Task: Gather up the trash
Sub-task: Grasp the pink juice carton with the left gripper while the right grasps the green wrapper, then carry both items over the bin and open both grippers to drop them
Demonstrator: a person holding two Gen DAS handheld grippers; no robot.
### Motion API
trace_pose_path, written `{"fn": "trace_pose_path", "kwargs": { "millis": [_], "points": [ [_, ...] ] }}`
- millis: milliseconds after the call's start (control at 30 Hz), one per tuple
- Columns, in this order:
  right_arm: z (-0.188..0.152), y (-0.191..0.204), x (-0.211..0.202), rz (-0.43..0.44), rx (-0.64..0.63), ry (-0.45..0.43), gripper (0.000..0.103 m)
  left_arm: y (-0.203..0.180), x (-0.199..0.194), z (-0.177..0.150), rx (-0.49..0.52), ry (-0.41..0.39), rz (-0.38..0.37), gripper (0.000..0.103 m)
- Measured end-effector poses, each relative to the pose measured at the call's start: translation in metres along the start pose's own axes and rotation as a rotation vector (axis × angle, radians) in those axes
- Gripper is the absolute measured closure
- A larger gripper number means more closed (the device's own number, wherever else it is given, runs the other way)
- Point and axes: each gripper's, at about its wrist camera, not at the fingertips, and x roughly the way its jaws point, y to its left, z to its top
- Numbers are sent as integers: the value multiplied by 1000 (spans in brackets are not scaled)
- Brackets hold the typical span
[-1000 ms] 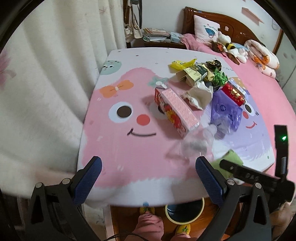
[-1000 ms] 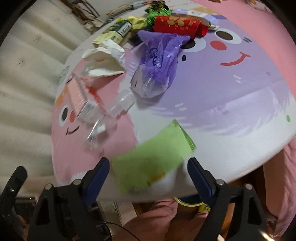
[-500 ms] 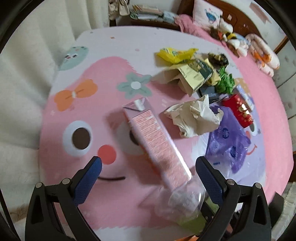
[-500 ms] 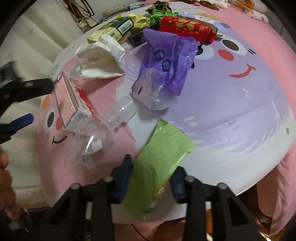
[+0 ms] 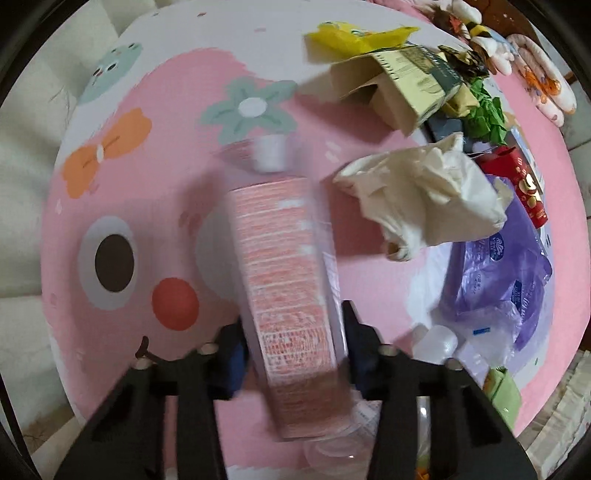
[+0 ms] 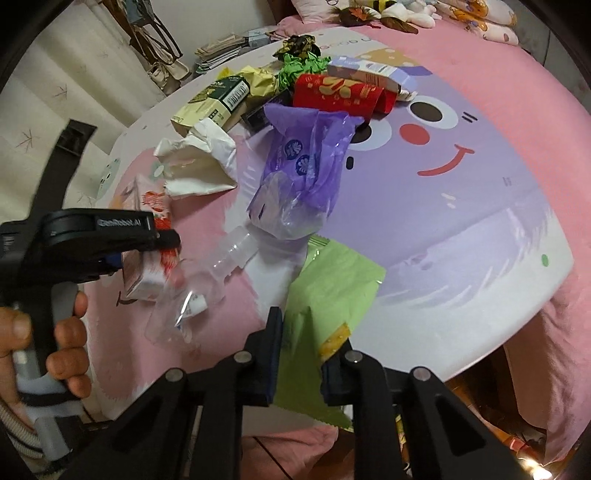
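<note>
My left gripper (image 5: 293,347) is shut on a long pink carton (image 5: 286,280) that lies on the pink cartoon tabletop; the carton also shows in the right wrist view (image 6: 147,266), with the left gripper (image 6: 147,245) around it. My right gripper (image 6: 299,354) is shut on a light green wrapper (image 6: 325,295) at the table's near edge. A crushed clear plastic bottle (image 6: 207,284) lies between the two. Crumpled white paper (image 5: 424,199), a purple plastic bag (image 6: 306,158) and a red packet (image 6: 340,92) lie behind.
Further trash is piled at the back: a yellow-green box (image 6: 214,99), green crumpled paper (image 6: 299,68), a yellow wrapper (image 5: 354,35). The table edge (image 6: 498,325) drops off at the right front. A bed with plush toys (image 6: 388,14) stands behind.
My left gripper has moved forward and closed on the pink carton. My right gripper has closed further on the green wrapper.
</note>
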Motion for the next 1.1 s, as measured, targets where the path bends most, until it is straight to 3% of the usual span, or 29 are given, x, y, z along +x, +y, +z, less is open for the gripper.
{"fn": "trace_pose_path", "kwargs": {
  "millis": [267, 467, 667, 867, 967, 1100],
  "points": [
    [-5, 11, -31, -8, -130, -34, 87, 5, -24, -24, 15, -121, 49, 67],
    [-13, -6, -66, 57, -221, -87, 87, 1, -68, -63, -29, -248, 98, 67],
    [-34, -34, -93, 128, -357, -88, 87, -18, -123, -151, -118, -364, 98, 67],
    [-73, -75, -101, 198, -454, -33, 87, -44, -144, -254, -165, -415, 77, 67],
    [-91, -93, -89, 203, -480, 35, 87, -59, -137, -296, -143, -399, 66, 67],
    [-116, -112, -68, 217, -478, 121, 87, -77, -112, -334, -109, -309, 54, 67]
  ]
}}
